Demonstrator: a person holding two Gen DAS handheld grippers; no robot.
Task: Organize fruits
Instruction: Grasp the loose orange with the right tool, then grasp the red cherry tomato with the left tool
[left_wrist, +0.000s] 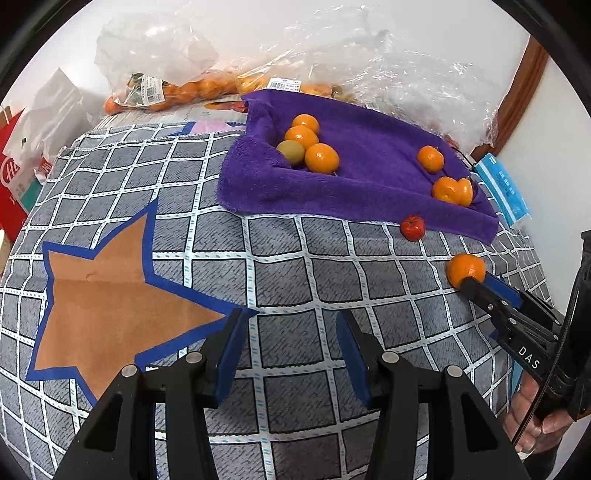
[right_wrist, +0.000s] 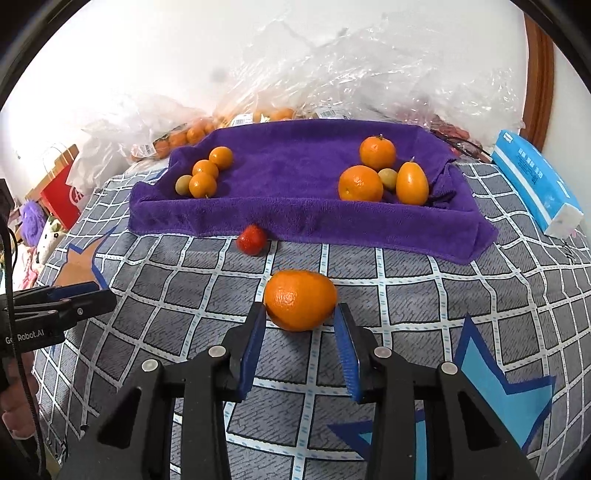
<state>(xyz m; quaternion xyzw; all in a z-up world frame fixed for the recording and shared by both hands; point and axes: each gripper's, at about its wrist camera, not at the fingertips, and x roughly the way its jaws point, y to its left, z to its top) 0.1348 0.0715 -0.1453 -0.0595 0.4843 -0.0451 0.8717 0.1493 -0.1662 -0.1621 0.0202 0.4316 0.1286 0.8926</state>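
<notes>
My right tool brackets a large orange lying on the checked bedspread; its blue pads sit at the fruit's near flanks, though I cannot tell whether they grip it. My left tool hangs spread apart over bare cloth, well apart from it. A strawberry rests just beyond, against the purple towel holding two clusters of fruit.

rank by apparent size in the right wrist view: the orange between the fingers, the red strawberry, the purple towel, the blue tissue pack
1. purple fleece towel
2. blue tissue pack
3. round orange, though nearness to the camera enlarges it
4. red strawberry
</notes>
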